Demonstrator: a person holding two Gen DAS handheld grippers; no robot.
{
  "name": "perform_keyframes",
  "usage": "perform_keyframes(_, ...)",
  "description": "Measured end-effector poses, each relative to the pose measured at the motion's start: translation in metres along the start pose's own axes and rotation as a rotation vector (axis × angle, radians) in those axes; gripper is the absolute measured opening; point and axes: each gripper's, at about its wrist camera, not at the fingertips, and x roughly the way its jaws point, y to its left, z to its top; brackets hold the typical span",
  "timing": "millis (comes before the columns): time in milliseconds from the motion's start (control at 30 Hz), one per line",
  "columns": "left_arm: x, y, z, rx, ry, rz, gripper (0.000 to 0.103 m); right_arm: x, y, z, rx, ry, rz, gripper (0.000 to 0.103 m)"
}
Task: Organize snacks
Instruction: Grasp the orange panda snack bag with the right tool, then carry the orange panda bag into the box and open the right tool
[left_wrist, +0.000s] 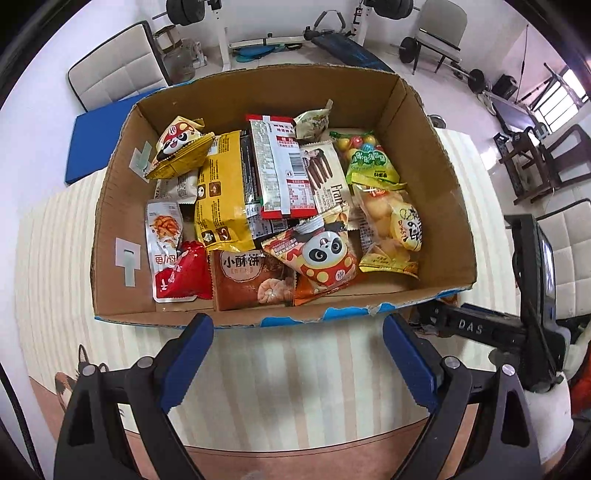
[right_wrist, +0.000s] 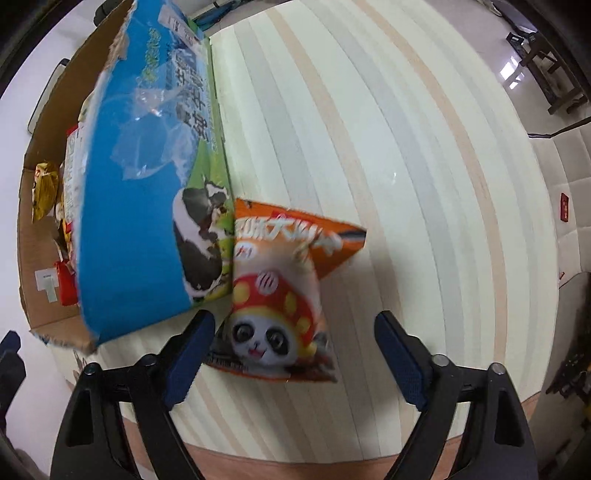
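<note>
A cardboard box (left_wrist: 424, 140) on the striped table holds several snack packs, among them a yellow bag (left_wrist: 221, 192), a red-and-white pack (left_wrist: 284, 166) and a panda pack (left_wrist: 317, 258). My left gripper (left_wrist: 297, 354) is open and empty just in front of the box's near wall. In the right wrist view, an orange panda snack pack (right_wrist: 280, 291) lies on the table against the box's blue printed outer wall (right_wrist: 136, 192). My right gripper (right_wrist: 295, 354) is open, its fingers on either side of the pack's near end, not touching it.
The striped tablecloth (right_wrist: 406, 166) stretches to the right of the box. The right gripper's body (left_wrist: 532, 295) shows at the right of the left wrist view. Chairs (left_wrist: 118, 66) and gym gear (left_wrist: 332, 37) stand beyond the table.
</note>
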Motion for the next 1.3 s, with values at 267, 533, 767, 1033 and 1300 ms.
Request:
perform_keyframes(267,-0.001,0.001,-0.008,0.003,-0.001,0.009,0.094,0.003,-0.003,-0.013,-0.023,-0.023,-0.010,0.047)
perform_keyframes(533,-0.005,-0.002,-0.024,0.013,-0.003,-0.004,0.094,-0.012,-0.007,-0.042,-0.041,-0.047,0.018,0.043)
perform_keyframes(767,-0.011,-0.008,-0.048,0.025,0.000,-0.020,0.094,-0.044,-0.004,-0.083,-0.064,-0.082,0.074,0.042)
perform_keyframes(1033,-0.019,-0.006,-0.068,0.000,0.011,-0.055,0.094,-0.099,0.015,-0.119,-0.118,-0.121,0.146,0.042)
perform_keyframes(1300,-0.034,0.005,-0.080,-0.054,-0.012,-0.083,0.094,-0.147,0.032,-0.128,-0.156,-0.169,0.239,0.042)
